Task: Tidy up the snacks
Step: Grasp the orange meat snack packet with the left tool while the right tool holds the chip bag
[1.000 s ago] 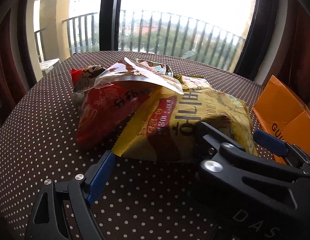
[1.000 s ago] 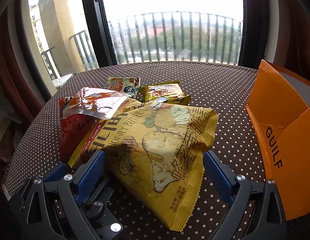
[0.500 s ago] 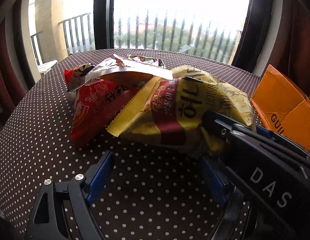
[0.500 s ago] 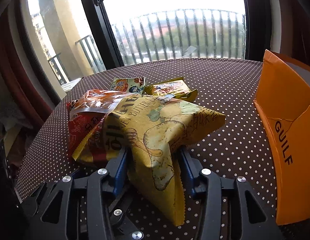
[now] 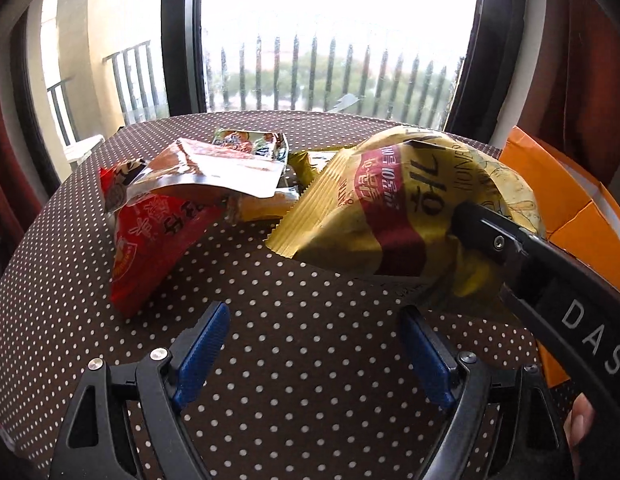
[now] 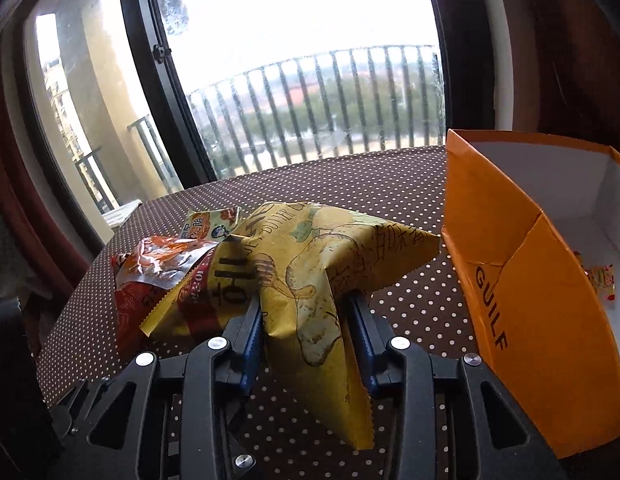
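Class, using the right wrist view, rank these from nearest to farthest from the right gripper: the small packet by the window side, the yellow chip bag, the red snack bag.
1. yellow chip bag, pinched in the right gripper.
2. red snack bag, left, under the pile.
3. small packet, behind, toward the window.

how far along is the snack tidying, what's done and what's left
Early on. Done: at least one small wrapped snack already lies in the orange box. In hand: the right gripper has just closed on the yellow chip bag, lifting one end. Left: the red bag, the clear-topped packet and two small packets behind sit on the table; the left gripper is open, empty.
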Tool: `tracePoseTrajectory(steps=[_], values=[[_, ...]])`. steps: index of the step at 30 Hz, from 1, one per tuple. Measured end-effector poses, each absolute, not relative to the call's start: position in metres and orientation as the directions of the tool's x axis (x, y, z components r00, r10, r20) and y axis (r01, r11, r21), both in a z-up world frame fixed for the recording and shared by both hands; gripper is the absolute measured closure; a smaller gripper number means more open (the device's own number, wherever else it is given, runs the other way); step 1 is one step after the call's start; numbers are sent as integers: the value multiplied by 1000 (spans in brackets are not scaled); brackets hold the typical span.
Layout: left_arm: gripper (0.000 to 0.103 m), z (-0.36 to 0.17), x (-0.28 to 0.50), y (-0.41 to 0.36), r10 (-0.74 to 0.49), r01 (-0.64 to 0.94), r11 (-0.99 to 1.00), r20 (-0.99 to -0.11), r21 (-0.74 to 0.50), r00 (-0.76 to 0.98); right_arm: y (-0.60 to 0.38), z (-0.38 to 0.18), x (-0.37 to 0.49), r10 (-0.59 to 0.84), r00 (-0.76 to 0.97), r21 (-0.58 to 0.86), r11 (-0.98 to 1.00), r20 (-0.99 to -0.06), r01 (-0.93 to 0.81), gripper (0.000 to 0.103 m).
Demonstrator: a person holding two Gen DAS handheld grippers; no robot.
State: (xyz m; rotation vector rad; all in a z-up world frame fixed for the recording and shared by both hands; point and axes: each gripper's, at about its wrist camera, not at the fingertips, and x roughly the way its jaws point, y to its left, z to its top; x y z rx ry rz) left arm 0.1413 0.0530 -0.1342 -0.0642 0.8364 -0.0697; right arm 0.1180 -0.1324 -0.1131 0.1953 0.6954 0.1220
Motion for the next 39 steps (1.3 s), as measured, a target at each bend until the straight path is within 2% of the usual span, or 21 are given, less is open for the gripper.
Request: tracePoseTrajectory(steps=[8,19,25,32,35,39], values=[[16,-111,149,58,-39,12,999,-713,-42,700,-138,-106,128,183,772,235,971,-609,-45,61],[16,-70,179,88,26,-40,999,-665,-6,746,-118,-72,149,204,814,243,967,-544,-80,61],[16,-71,204,96,71,-33,997,-636,72,768,-105,-71,173,205,819,274,960,-536,-61,61],[16,-94,234,107,23,-6,1000,-705,26,709,-97,-88,201,194,801,287,958,-566,-29,61],[11,-104,241,110,71,-44,997,-705,56,706,-100,-97,212,191,785,287,958,-590,-17,61],[11,-114,247,109,89,-55,996,-725,70,683,-102,-110,221,179,760,267,964,-624,-8,61]])
